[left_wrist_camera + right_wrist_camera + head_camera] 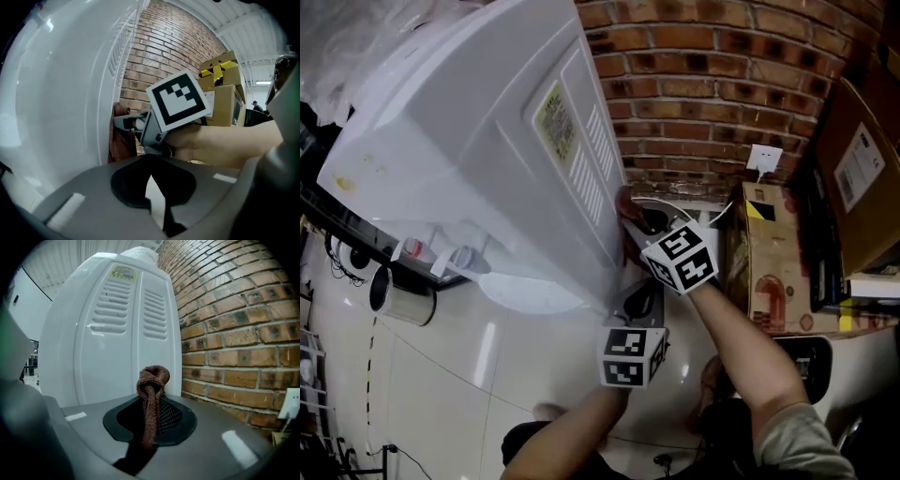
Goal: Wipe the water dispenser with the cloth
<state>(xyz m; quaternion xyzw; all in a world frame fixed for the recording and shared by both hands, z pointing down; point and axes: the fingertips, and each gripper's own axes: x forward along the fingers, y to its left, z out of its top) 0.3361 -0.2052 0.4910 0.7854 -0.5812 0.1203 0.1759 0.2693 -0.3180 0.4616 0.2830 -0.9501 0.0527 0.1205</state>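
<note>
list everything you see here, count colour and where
water dispenser: one, white, centre
brick wall: one, red-brown, beside the dispenser
cloth: one, brown, in the right gripper's jaws
metal cup: one, silver, by the taps
cardboard boxes: two, brown, right of the dispenser
wall socket: one, white, on the brick wall
left gripper: one, grey, shut, empty, beside the dispenser
right gripper: one, grey, shut on the cloth

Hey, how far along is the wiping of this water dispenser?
Done: nothing shows as wiped yet. In hand: the right claw is shut on the brown cloth, close to the vented back panel of the water dispenser; the left claw is shut and empty. Left: most surfaces, including yellowish spots on another panel.
</note>
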